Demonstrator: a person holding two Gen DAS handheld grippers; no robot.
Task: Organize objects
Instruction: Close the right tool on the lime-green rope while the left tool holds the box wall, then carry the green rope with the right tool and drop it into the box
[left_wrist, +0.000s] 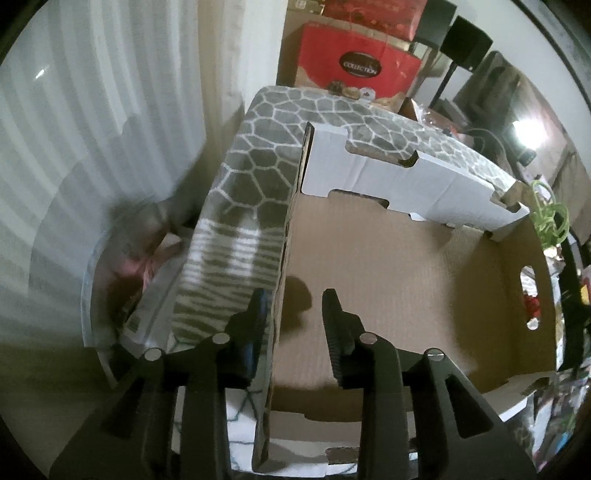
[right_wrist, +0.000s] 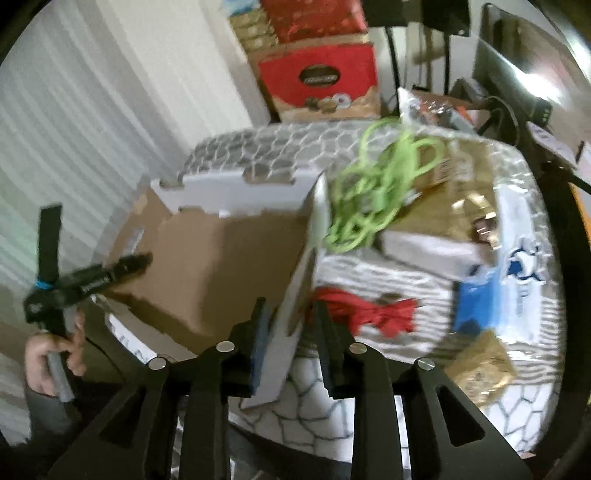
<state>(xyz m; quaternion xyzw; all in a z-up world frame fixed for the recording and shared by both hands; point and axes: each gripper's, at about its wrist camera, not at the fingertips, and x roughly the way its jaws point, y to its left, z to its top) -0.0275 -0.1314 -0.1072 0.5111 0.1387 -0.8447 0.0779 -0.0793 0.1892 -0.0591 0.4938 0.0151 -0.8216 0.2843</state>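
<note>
Cardboard box (left_wrist: 406, 280) empty, open-topped, sits between both grippers. Left gripper (left_wrist: 291, 306) straddles near side wall, jaws apart, pads not pressing. Right gripper (right_wrist: 288, 314) likewise spread astride opposite wall. Box looks light, stiff yet bendy; pinch walls low, near corners.

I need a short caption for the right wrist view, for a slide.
Right tool straddles the cardboard box wall beside green cord and red bow.

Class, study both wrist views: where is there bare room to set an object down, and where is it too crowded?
Free: the brown floor of the cardboard box, bordered by its white flap and side walls. Crowded: the patterned cloth right of the box, covered by the green cord, red ribbon and packets.
</note>
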